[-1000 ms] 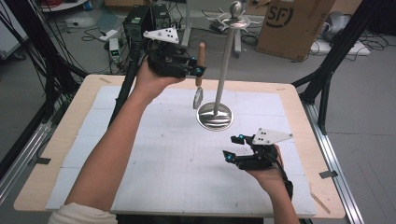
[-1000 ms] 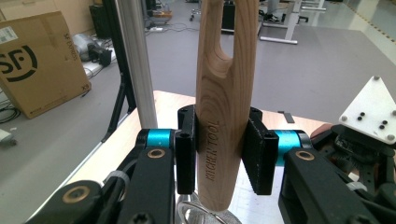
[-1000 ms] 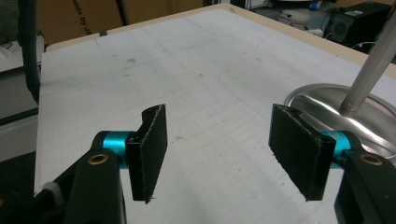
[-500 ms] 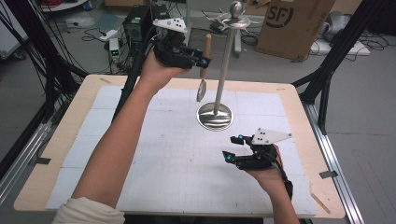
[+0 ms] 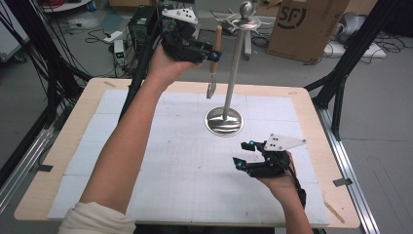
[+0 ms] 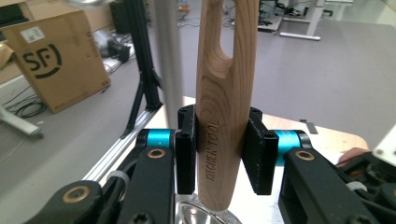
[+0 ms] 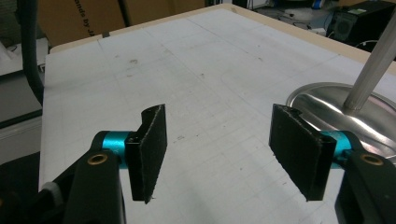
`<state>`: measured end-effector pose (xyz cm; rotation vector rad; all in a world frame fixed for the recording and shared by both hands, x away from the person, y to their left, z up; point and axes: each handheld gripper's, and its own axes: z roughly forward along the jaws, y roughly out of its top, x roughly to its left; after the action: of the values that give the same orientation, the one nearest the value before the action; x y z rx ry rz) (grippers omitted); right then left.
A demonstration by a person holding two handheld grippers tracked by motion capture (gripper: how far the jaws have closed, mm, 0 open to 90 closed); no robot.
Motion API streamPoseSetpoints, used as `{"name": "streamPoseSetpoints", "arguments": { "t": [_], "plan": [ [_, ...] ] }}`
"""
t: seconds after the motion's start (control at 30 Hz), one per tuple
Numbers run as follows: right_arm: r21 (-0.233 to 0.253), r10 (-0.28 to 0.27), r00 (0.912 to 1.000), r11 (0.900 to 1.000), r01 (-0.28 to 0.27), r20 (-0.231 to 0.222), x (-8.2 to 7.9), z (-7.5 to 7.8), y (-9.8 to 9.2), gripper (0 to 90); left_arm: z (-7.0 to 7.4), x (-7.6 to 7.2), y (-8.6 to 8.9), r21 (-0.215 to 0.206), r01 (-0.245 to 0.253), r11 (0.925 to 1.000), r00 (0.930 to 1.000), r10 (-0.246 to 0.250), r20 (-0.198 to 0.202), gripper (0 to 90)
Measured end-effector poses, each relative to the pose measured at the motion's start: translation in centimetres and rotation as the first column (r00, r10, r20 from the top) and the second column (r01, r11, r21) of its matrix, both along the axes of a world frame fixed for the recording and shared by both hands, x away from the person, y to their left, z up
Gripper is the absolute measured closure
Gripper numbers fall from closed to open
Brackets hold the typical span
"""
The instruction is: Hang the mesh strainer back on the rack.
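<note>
Both grippers are black. The left gripper [image 6: 222, 158] has teal collars behind its jaws and brass-ringed pivots; the right gripper [image 7: 229, 149] has the same, with rough dark pads. A grey three-cornered plate [image 5: 284, 142] tops each. A cream sleeve [image 5: 95, 219] covers the left upper arm.

The left gripper [image 5: 210, 52] has lifted the fork [image 5: 213, 63] higher.

"KITCHEN TOOL" on wooden handle [image 6: 223, 116] — "SF" on cardboard box [image 5: 304, 27]

Left hand-held gripper [image 5: 209, 50] raised, clamped
</note>
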<state>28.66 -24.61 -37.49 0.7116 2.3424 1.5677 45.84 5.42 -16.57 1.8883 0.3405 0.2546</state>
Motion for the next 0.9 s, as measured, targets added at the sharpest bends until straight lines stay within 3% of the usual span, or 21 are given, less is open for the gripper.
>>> {"name": "streamPoseSetpoints", "arguments": {
  "t": [0.27,0.4,0.53,0.67,0.9],
  "plan": [
    [0.0,-0.009,1.0,1.0,0.009,-0.004,-0.1,0.0,-0.3,36.5,0.0,2.5,0.7,0.026,-0.051,0.9984,0.9986,0.051,-0.011,68.9],
    [0.0,-0.009,0.9999,1.0,0.009,-0.008,0.0,-0.1,-0.3,36.5,0.1,3.5,1.1,0.019,-0.073,0.9971,0.9971,0.073,-0.018,68.9],
    [0.002,-0.01,0.9999,1.0,0.01,-0.009,0.0,-0.1,-0.3,36.5,0.4,3.8,1.0,0.003,-0.069,0.9976,0.9975,0.069,-0.013,68.9],
    [-0.005,-0.007,0.9999,1.0,0.007,-0.011,0.1,-0.2,-0.2,36.5,0.3,4.3,0.9,0.021,-0.087,0.996,0.9961,0.087,-0.016,68.9],
    [-0.002,-0.006,0.9999,1.0,0.006,-0.008,0.0,-0.1,-0.3,36.5,0.5,4.5,0.7,0.016,-0.088,0.996,0.9961,0.088,-0.007,69.0]
  ]
}}
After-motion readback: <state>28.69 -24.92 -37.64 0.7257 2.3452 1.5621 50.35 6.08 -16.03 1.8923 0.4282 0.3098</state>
